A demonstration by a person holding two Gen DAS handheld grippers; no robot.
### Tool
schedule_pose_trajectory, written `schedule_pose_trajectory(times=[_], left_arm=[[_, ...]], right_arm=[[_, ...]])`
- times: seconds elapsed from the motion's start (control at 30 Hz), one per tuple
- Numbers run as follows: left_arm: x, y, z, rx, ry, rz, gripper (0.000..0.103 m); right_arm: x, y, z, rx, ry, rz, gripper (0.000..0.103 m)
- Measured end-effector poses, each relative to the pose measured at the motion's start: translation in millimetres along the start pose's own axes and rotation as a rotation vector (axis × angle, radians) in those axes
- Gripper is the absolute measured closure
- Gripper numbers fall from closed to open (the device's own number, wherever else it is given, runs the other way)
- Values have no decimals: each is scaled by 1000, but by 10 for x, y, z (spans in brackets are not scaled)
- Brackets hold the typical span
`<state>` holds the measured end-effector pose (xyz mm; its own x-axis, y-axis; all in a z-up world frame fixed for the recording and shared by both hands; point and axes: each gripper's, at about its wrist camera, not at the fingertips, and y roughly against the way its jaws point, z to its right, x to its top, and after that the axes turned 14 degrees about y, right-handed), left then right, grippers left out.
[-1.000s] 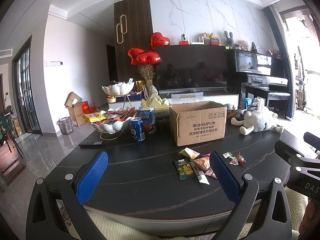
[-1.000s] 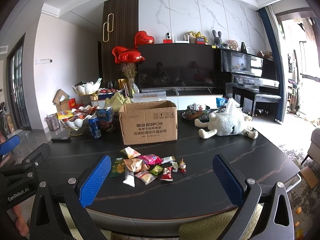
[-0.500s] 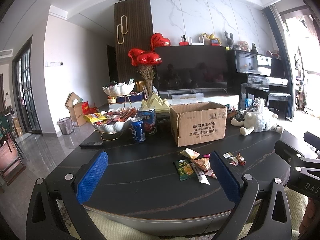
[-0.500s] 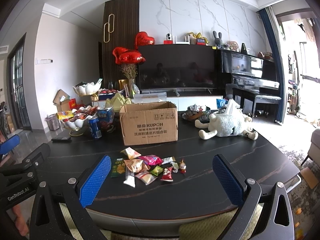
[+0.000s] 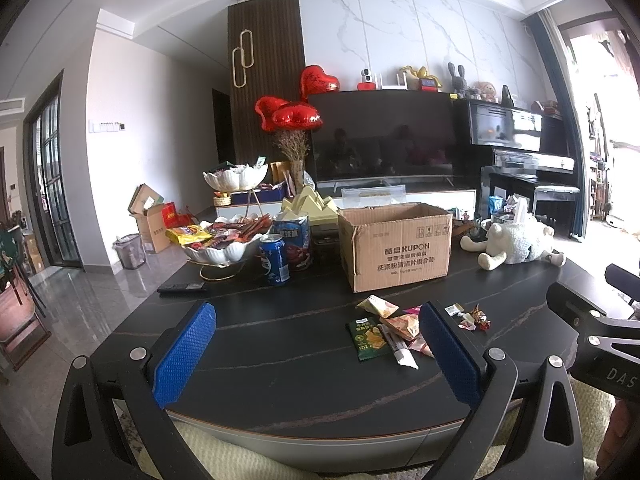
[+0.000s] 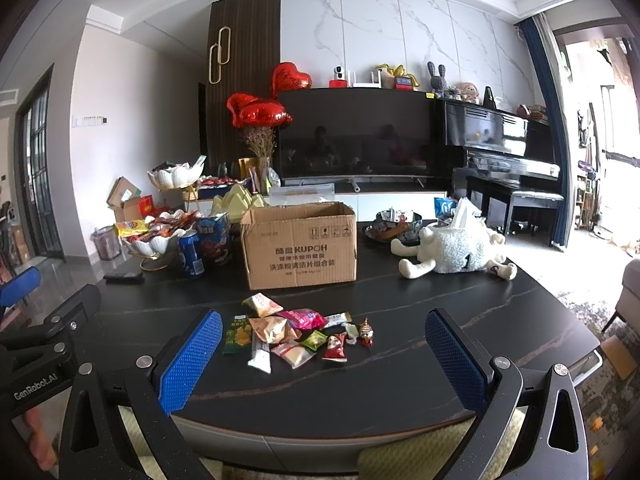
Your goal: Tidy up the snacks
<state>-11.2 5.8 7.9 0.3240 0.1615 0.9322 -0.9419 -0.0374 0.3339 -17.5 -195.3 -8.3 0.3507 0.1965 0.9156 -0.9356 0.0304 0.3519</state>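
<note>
A pile of several small snack packets [image 6: 296, 334] lies on the dark table [image 6: 360, 384], in front of an open cardboard box [image 6: 300, 246]. The pile also shows in the left wrist view [image 5: 392, 332], with the box [image 5: 396, 246] behind it. My right gripper [image 6: 324, 364] is open and empty, held near the table's front edge, short of the pile. My left gripper [image 5: 320, 354] is open and empty, to the left of the pile. The pile includes a green packet [image 6: 237, 334] and a pink packet [image 6: 304, 318].
A white shell bowl of snacks [image 5: 224, 242], a blue can [image 5: 274, 260] and a black remote [image 5: 182, 288] stand at the back left. A white plush sheep [image 6: 452, 250] lies at the back right. A dark dish [image 6: 394, 228] sits behind the box.
</note>
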Motion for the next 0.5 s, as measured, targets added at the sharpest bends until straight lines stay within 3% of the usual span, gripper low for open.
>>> schedule_pose_trajectory(times=[0.23, 0.5], left_arm=[[40, 1, 32, 4, -2, -2, 0], [-81, -220, 97, -23, -24, -49, 0]], right_arm=[[31, -18, -31, 10, 3, -22, 0], [-131, -328, 37, 53, -10, -81, 0]])
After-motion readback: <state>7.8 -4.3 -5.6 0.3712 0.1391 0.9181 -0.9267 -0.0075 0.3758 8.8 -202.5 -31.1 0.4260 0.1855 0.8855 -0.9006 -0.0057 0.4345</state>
